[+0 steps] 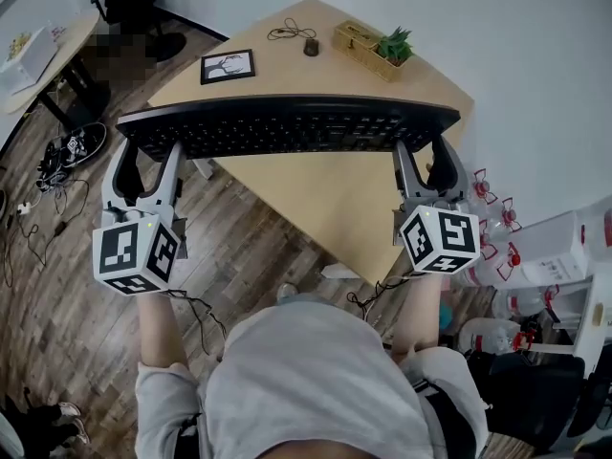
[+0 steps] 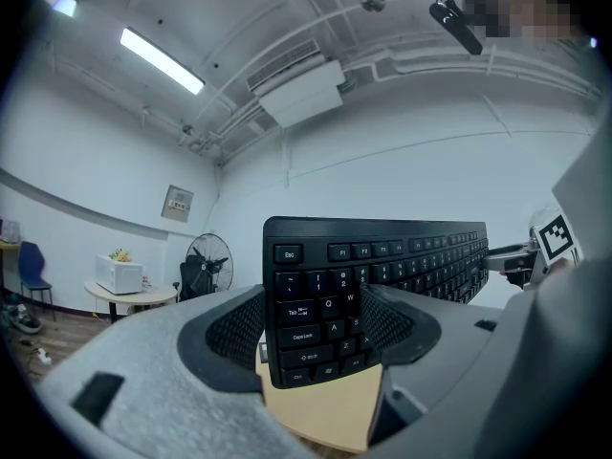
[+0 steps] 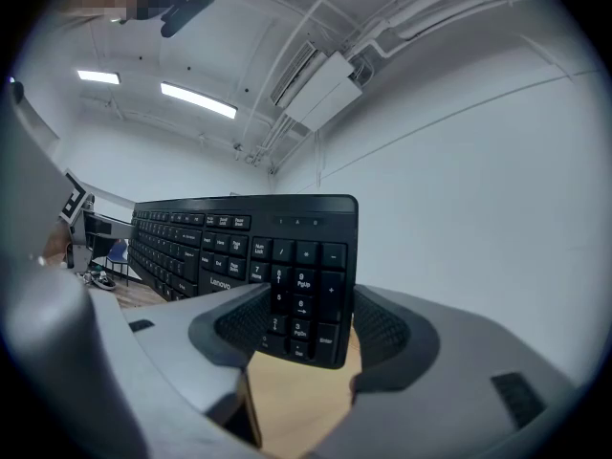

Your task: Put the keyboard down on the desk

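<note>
1. Head view showed a black keyboard point(image 1: 287, 127) held in the air over a pale wooden table point(image 1: 316, 208). Its long axis ran left to right across the person's front, and it was not yet resting on anything.
2. Left tongs point(image 1: 148, 156) were clamped on the keyboard's left end. In the left gripper view, the Esc and Tab keys sat between the two jaws.
3. Right tongs point(image 1: 424, 156) were clamped on the right end. In the right gripper view, the number pad sat between the jaws.
4. With one pair of tongs at each end, neither hand was nearer the keyboard. The tabletop lay below and ahead of it, though the left end seemed to hang past the table's edge, over the wooden floor point(image 1: 57, 285).
5. Lowering it would likely mean bringing both ends forward and down together, keeping it level.
6. A picture frame point(image 1: 228, 66), a mouse point(image 1: 311, 47) and a small plant point(image 1: 394, 44) sat at the far side of the table, well apart from the keyboard.
</note>
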Demonstrator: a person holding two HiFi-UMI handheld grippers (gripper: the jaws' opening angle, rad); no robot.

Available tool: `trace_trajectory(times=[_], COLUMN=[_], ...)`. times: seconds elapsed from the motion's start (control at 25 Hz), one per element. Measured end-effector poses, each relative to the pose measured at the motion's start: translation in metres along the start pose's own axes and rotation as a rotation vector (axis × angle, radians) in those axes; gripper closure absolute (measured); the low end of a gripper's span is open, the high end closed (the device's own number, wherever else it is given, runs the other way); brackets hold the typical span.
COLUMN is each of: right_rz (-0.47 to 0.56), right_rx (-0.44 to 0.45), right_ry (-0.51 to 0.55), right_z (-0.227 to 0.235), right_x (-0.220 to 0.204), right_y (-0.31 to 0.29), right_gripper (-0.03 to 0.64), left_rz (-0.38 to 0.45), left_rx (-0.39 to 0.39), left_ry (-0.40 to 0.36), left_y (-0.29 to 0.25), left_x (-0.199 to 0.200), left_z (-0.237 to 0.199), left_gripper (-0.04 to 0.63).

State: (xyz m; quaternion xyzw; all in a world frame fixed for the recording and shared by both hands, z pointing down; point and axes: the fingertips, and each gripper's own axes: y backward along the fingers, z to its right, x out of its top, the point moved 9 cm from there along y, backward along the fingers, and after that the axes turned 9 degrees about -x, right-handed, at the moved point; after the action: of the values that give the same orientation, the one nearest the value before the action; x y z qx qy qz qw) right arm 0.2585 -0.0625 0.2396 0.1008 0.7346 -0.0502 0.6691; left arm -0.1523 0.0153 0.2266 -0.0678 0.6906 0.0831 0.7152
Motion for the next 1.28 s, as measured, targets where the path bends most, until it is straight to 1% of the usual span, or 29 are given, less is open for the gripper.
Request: trace_trajectory(times=[0.36,0.68,1.04,1.28], right_rz=[-0.015,-0.028,-0.068,-0.108], right_rx=[0.027,0.002,-0.052,-0.078], right_ry=[-0.013,-0.012,-0.009,-0.005], right_z=[0.013,0.005,-0.022,-0.046], right_x=[-0.012,-0.026,-0.037,-0.045], right_y=[-0.049,-0.080,-0.159,-0.204], right_gripper=[0.360,0.360,0.360,0.360], left_rz=[-0.030,-0.043,-0.076,-0.109], left_rx=[0.027,0.004,-0.053,-0.086], left_ry=[0.000,0.006,0.022,0.039], left_y=[-0.041,-0.076,-0.160,-0.203], left_x=[-0.003,-0.018,-0.031,-0.043], left_z=[-0.003,-0.025,-0.091,-0.135], left_gripper=[0.314,0.314,0.314,0.314])
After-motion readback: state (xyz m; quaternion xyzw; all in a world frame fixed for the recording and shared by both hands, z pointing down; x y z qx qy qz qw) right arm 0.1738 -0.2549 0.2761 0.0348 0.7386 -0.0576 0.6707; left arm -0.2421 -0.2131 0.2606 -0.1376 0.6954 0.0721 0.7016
